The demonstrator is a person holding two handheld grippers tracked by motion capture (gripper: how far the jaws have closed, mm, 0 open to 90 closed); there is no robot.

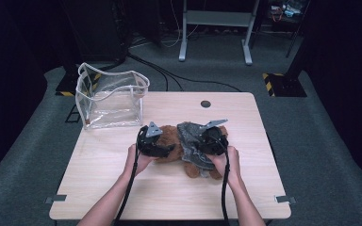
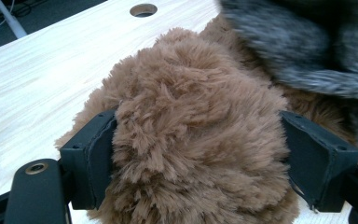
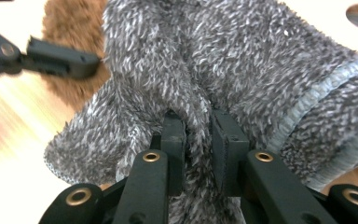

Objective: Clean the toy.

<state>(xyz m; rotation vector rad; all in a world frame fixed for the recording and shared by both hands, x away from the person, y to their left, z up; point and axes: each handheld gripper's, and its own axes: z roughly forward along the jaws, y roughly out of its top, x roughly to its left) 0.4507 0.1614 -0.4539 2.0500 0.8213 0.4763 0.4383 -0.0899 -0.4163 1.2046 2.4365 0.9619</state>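
The brown plush toy (image 1: 176, 149) lies mid-table, its body clamped between the left gripper's (image 2: 198, 154) wide-set jaws. A grey fuzzy garment (image 3: 223, 60) drapes over its right half, hiding that part; the right gripper (image 3: 198, 133) pinches a fold of it. At 10 o'clock stands a clear pouch (image 1: 109, 99); at 1 o'clock, the table (image 1: 122, 188) has a cable hole (image 1: 205, 103).
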